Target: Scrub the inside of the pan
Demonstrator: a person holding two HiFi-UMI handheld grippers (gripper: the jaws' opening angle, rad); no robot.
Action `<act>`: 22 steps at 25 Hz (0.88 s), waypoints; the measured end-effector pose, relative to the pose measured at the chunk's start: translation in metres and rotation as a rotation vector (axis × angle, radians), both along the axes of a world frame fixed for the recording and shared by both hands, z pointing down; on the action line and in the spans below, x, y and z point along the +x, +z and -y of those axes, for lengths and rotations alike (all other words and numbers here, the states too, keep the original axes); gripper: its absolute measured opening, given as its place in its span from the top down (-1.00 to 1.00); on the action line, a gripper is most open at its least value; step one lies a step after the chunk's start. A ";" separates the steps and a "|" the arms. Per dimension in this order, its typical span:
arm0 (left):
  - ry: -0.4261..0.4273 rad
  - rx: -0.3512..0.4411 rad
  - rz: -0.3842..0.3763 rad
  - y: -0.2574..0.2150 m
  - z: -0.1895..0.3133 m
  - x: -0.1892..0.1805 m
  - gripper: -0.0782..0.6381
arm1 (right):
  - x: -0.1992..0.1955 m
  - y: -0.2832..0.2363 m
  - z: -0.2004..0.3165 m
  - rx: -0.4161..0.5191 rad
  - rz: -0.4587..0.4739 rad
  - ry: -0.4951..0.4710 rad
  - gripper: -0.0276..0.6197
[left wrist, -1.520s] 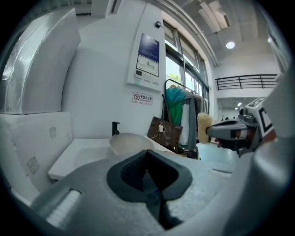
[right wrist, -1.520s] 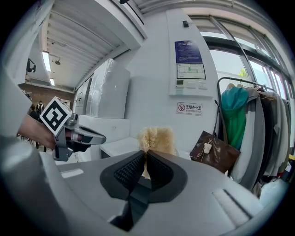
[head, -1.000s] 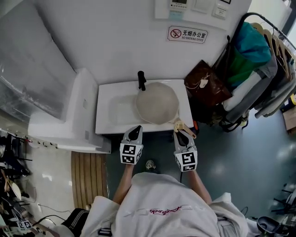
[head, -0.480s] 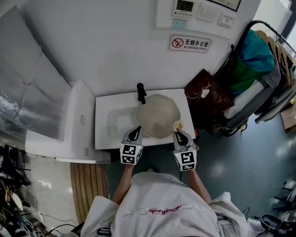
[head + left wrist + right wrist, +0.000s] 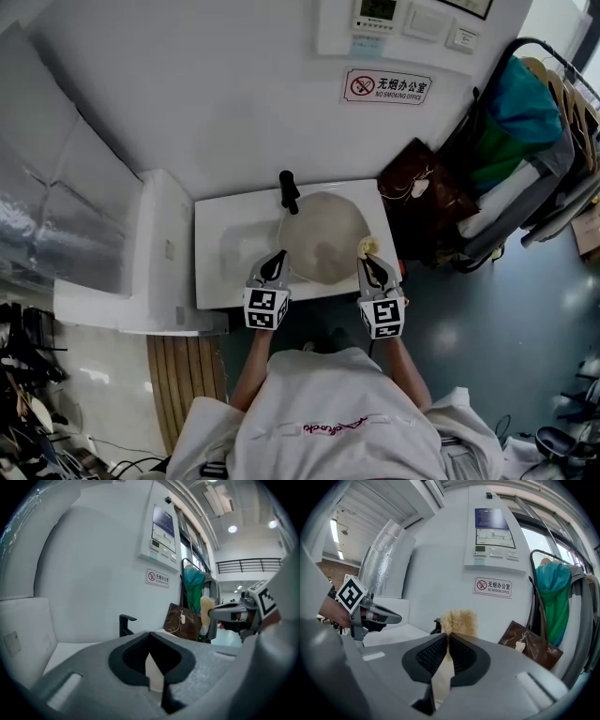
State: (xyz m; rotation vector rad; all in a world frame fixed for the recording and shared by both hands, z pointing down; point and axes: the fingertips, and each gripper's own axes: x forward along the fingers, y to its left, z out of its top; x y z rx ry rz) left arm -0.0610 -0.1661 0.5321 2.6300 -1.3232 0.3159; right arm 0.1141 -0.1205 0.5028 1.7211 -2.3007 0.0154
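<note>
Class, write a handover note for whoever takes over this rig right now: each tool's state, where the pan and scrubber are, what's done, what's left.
Left tool: shut, empty, at the pan's near rim.
Right tool: shut on the scrubber, held by the pan's right edge, not inside it.
Pan: sits in the sink, next to the faucet.
Done: scrubber is gripped.
Left: probably steady the pan, bring the scrubber inside, and scrub the inner surface.

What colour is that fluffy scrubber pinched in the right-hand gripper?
Pale straw yellow; the scrubber shows best in the right gripper view.
</note>
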 end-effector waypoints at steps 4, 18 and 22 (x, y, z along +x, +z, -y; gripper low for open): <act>-0.004 -0.003 -0.001 0.000 0.001 0.001 0.78 | 0.003 0.005 0.001 -0.025 -0.004 0.001 0.84; -0.046 -0.024 0.020 0.011 0.029 -0.003 0.78 | -0.002 0.009 0.041 -0.027 -0.002 -0.058 0.84; -0.058 -0.034 0.024 0.015 0.047 -0.002 0.78 | -0.001 0.011 0.059 -0.031 -0.001 -0.068 0.84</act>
